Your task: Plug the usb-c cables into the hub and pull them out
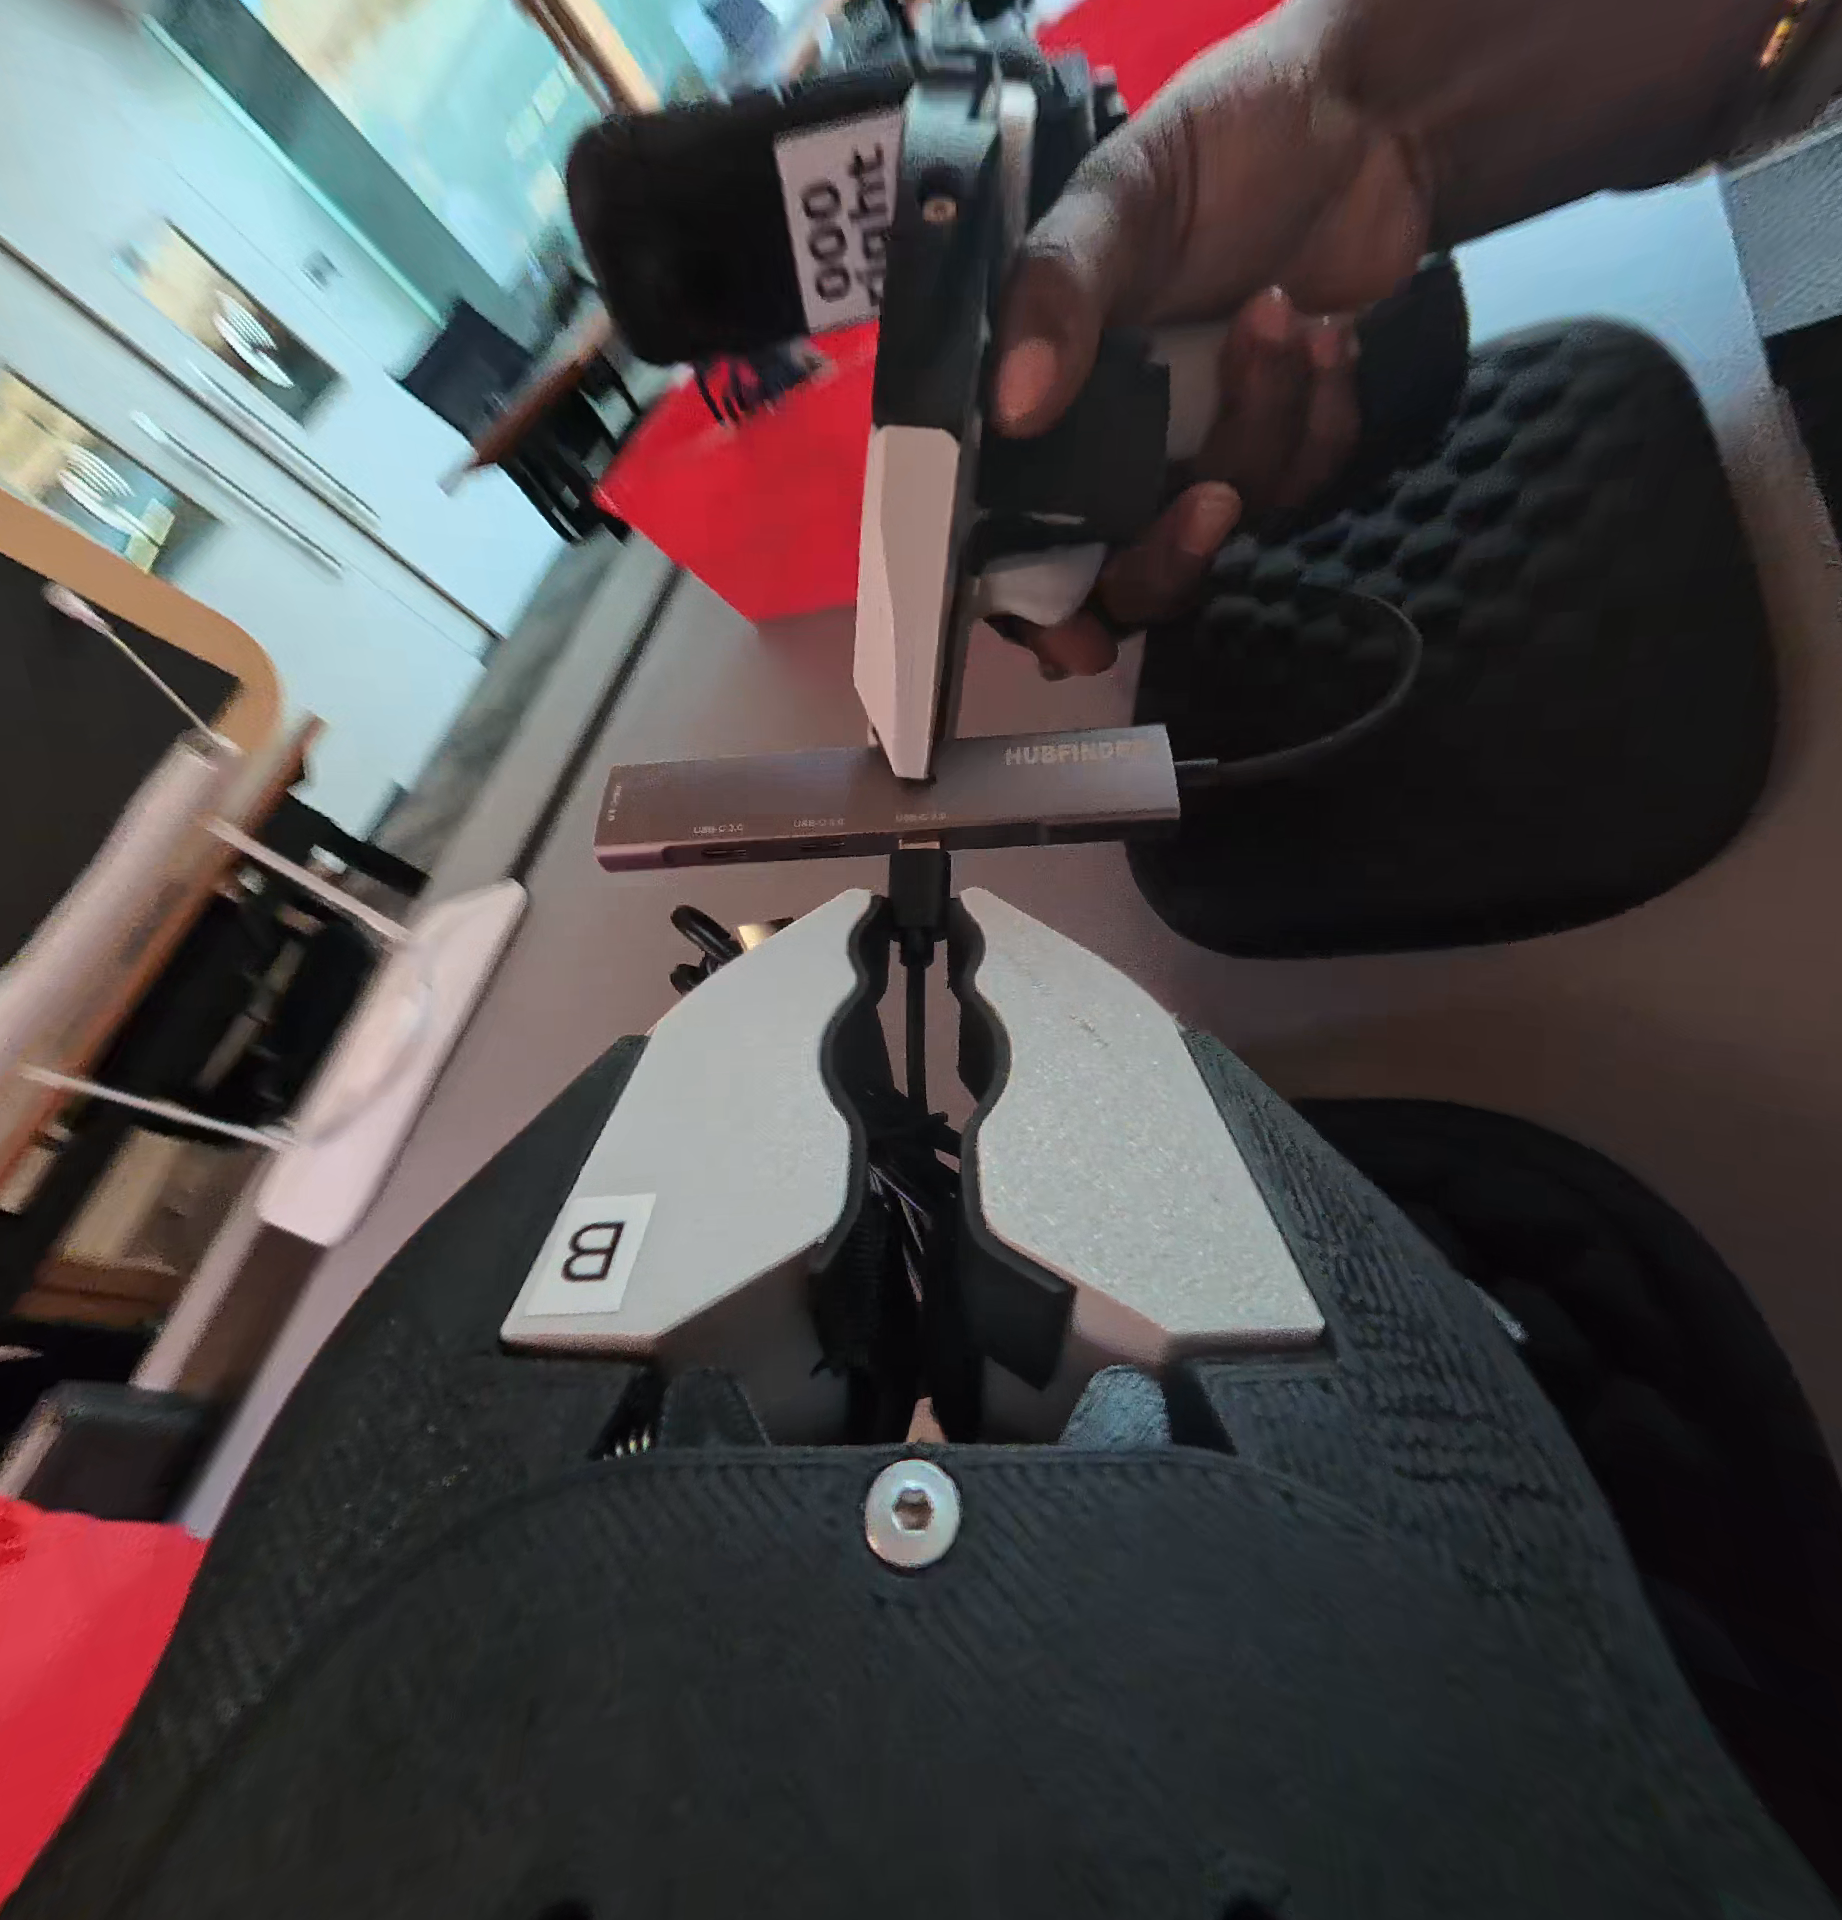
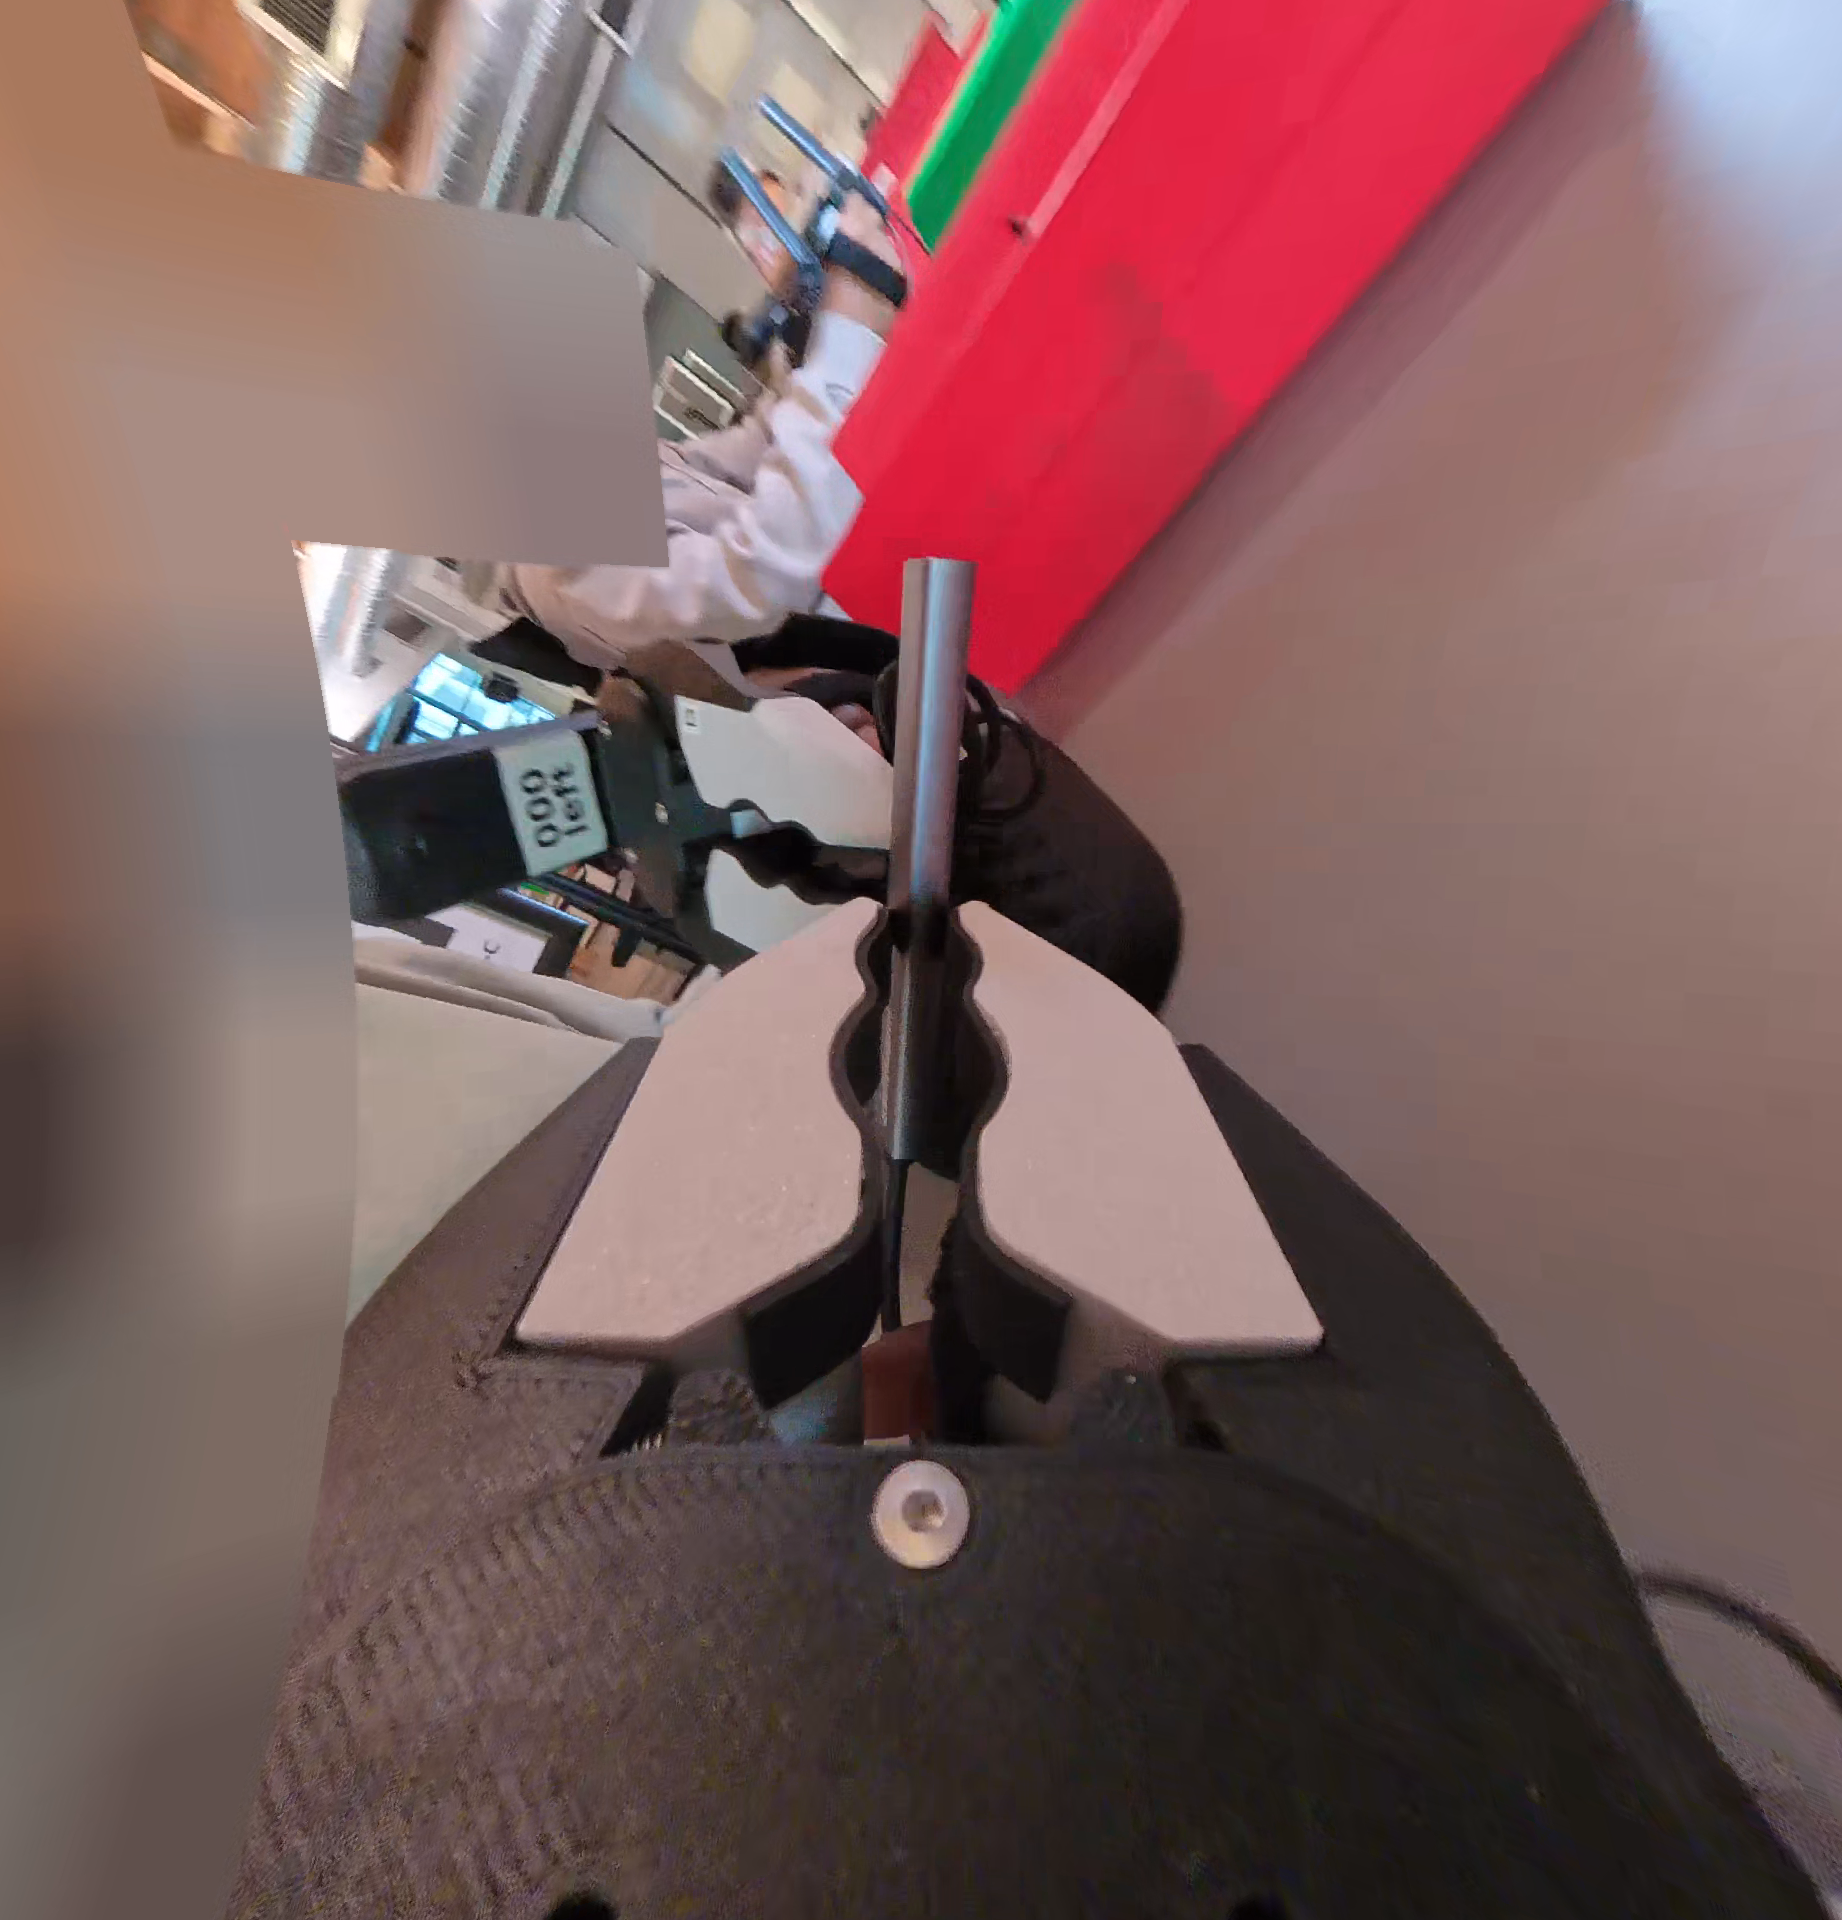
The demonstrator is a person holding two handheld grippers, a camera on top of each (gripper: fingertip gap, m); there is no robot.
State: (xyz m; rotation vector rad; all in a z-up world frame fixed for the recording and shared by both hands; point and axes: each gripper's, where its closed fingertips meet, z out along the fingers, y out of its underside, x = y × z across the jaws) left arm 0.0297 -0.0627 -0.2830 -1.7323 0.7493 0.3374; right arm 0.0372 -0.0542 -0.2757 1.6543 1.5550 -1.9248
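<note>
A flat grey hub (image 1: 792, 805) is held level above the table. My left gripper (image 1: 915, 902) is shut on a black usb-c cable plug (image 1: 917, 883), whose metal tip sits in the third port along the hub's near edge. My right gripper (image 1: 912, 764) comes down from above, held by a hand (image 1: 1260, 208), and is shut on the hub's middle. In the right wrist view the hub (image 2: 932, 727) stands edge-on between my right gripper's (image 2: 922, 914) closed fingers, with the left gripper (image 2: 771, 790) behind it.
A black bumpy cushion (image 1: 1468, 623) lies on the table (image 1: 1312, 987) to the right, with the hub's own cable (image 1: 1353, 727) looping over it. Red panels (image 2: 1156, 364) stand along the table's far edge. More black cables (image 1: 699, 940) lie beside my left fingers. A person in a pale sleeve (image 2: 751, 520) is farther off.
</note>
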